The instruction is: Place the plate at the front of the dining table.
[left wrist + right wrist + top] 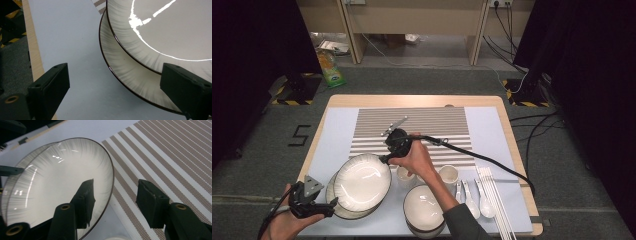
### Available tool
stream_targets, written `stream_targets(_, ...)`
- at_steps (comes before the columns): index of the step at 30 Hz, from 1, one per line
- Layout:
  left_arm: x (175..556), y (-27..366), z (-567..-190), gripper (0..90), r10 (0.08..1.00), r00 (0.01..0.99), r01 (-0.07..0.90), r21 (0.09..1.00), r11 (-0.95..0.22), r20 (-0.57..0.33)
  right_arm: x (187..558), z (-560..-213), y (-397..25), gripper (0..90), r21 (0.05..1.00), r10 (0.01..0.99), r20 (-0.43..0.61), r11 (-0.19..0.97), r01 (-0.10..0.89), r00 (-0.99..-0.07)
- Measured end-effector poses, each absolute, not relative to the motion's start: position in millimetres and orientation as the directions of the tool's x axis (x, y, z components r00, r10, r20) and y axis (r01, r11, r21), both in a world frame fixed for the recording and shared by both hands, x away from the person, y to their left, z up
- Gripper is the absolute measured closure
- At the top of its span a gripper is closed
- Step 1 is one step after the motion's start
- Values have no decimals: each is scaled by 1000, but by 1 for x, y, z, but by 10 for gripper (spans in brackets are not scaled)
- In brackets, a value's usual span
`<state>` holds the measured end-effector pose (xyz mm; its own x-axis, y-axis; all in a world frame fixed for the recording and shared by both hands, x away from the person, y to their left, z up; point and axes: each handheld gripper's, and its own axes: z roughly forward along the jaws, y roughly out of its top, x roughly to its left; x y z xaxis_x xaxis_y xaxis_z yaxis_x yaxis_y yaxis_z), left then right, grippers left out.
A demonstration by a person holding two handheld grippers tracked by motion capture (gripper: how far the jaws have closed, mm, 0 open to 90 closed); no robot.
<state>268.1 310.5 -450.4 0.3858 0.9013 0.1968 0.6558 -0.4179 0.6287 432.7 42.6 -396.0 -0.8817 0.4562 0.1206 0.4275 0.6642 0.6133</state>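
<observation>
right tool [113, 203] was spread open, straddling the top plate's [57, 182] rim, one jaw over its bowl, one over the striped mat [162, 157] | left tool [112, 87] open too, lower plate [125, 67] just ahead, edge between jaws, on the tabletop [32, 47]

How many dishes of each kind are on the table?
Plates: 2
Bowl: 1
Cups: 2
Spoons: 3
Total: 8, not counting the white sticks, too thin to count.
</observation>
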Motion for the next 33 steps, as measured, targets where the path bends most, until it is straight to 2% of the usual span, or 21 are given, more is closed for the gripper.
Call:
stream_targets(2,268,311,-451,79,902,385,654,632,-416,196,434,-398,45,496,604,455,150,661,445,-878)
stream_targets(7,268,310,-450,79,901,384,651,633,-419,203,436,-405,46,508,582,455,129,685,439,-881)
stream_targets(26,268,310,-450,89,900,387,648,636,-419,199,435,-417,53,691,513,431,171,728,454,-886)
stream_targets(33,268,310,-450,86,899,385,648,633,-423,207,431,-415,61,703,487,421,131,762,428,-898)
